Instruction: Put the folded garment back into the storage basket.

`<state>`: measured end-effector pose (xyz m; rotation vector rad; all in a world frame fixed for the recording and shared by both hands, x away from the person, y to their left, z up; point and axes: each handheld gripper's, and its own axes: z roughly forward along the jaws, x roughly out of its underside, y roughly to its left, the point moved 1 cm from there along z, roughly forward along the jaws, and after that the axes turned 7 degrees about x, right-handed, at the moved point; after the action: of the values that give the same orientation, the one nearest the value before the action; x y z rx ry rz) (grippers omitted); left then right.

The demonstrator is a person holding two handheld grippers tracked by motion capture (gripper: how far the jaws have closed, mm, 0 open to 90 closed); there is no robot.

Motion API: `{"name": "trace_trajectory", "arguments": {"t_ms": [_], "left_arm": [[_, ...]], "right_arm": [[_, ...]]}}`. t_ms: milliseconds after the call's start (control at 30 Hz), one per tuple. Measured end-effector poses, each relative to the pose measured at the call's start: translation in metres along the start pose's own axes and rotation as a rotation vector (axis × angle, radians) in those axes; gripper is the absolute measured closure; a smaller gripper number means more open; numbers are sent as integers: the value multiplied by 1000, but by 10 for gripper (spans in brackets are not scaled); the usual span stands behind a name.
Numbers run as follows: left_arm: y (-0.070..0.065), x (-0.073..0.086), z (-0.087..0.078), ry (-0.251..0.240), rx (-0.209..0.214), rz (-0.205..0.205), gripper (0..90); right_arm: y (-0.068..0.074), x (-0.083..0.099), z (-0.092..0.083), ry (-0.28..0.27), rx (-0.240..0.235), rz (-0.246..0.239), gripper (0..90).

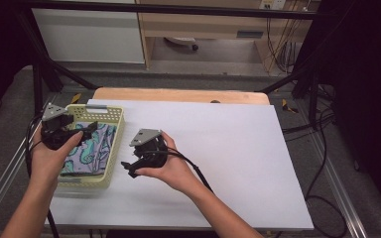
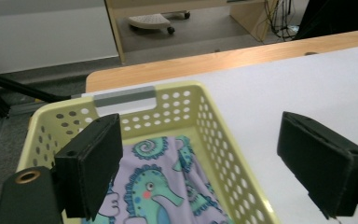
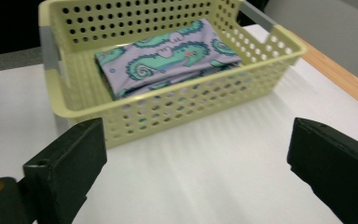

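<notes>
A pale yellow perforated basket (image 1: 117, 141) stands at the left of the white table top (image 1: 228, 148). A folded purple cloth with teal seahorses (image 1: 93, 151) lies flat inside it. My left gripper (image 1: 86, 130) hovers over the basket's left side, open, with nothing between its jaws. In the left gripper view, the left gripper (image 2: 200, 135) looks down on the cloth (image 2: 158, 186) and the basket's far wall (image 2: 177, 112). My right gripper (image 1: 130, 168) is held just right of the basket, open and empty. In the right gripper view, the right gripper (image 3: 196, 135) faces the basket's side wall (image 3: 177, 109) and the cloth (image 3: 168, 60).
A wooden strip (image 1: 178, 94) borders the table's far edge. Black frame bars (image 1: 49, 74) rise at the back left and right, and cables (image 1: 322, 163) trail off the right side. Bare white surface stretches right of my right hand.
</notes>
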<state>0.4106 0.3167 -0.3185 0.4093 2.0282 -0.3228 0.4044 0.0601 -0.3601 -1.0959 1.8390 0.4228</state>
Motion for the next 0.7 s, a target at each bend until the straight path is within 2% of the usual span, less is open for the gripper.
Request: {"name": "trace_trajectory", "arguments": {"t_ms": [133,300,400,433,567,700], "left_arm": [[-12,13,-2,-26,33,-26,133],[-23,29,-1,-26,77,-40,113],[-26,35,2,-9,79,-30,109],[-26,35,2,-2,81,-30,105],[-25,41,-5,-26,90,-55,96],[-27,48,-11,-24,82,-59,93]], "right_arm": [[-11,4,-6,0,22,23,42],[-23,4,-12,-4,26,48,49],[-31,4,-15,-13,8,71,46],[-33,4,-16,-14,14,73,46],[-42,4,-21,-24,27,87,41],[-52,2,-26,-30,50,95,41]]}}
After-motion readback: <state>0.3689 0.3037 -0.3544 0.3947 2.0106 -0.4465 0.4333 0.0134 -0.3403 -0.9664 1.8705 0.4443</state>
